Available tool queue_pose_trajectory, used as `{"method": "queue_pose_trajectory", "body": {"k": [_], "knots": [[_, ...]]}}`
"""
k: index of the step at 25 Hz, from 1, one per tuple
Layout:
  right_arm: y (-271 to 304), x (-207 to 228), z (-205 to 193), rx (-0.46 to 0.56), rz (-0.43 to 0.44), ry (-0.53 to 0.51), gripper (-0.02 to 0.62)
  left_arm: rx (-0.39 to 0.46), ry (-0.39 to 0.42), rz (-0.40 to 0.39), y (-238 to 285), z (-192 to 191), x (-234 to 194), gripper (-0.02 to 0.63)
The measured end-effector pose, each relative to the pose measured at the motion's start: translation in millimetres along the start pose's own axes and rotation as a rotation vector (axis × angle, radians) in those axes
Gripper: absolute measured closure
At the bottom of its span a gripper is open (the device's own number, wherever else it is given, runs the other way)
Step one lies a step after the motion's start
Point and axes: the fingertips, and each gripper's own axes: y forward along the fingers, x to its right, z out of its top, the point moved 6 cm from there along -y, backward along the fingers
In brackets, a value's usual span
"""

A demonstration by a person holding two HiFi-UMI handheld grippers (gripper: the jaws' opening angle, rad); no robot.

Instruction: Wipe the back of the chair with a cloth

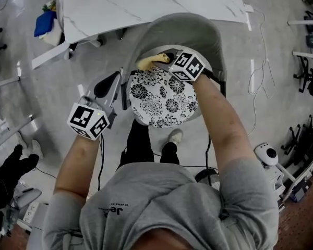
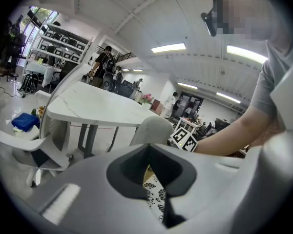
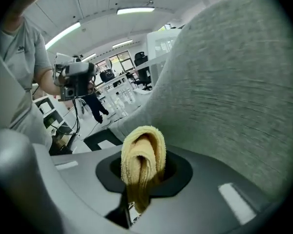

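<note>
Left tongs (image 1: 118, 86) hang just off the chair's left side, pressed together with nothing in them. Next up is the black-and-white floral seat cushion (image 1: 161, 100). Right tongs (image 3: 142, 178) are pinching a folded yellow cloth (image 3: 145, 150) at the rear of the seat, right by the inner face of the grey chair back (image 1: 190, 31). A white marble tabletop (image 1: 146, 4) sits beyond.

The person wears a grey T-shirt (image 1: 161, 207), black trousers (image 1: 140, 142), a white shoe (image 1: 175, 136).

place: open lab or workshop
ahead of left gripper (image 1: 120, 85): equipment shelves (image 2: 53, 45), white table (image 2: 95, 106)
above it: strip lights (image 2: 168, 48)
floor below: loose cables (image 1: 261, 77)
</note>
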Motion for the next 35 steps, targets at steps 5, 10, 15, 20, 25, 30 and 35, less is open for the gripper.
{"method": "queue_pose_trajectory", "body": {"k": [5,10,15,20,25,30,35], "knots": [[53.7,9.4,18.4,-0.063,-0.023,-0.029,0.548,-0.013,-0.017,0.022,-12.6,-11.0,-30.7,0.575],[62.5,22.7,22.6,-0.072,-0.09,0.011,0.546,-0.002,-0.044,0.04,-22.7,-12.3,-48.1,0.575],[46.5,50.8,3.3,-0.042,-0.256,0.191,0.546,-0.005,-0.049,0.04,-24.0,-11.3,-52.3,0.575],[21.3,78.1,-20.4,0.022,-0.427,0.386,0.546,-0.005,-0.039,0.033,-19.5,-11.0,-49.1,0.575],[-28.4,108.5,-58.0,0.107,-0.619,0.619,0.546,-0.014,-0.022,0.015,-13.4,-12.6,-39.5,0.575],[-89.6,115.9,-98.8,0.177,-0.779,0.814,0.546,-0.014,-0.024,0.008,-12.4,-15.5,-23.1,0.575],[-139.2,103.5,-133.4,0.253,-0.9,0.981,0.546,-0.003,0.003,-0.002,-11.5,-11.1,1.1,0.575]]}}
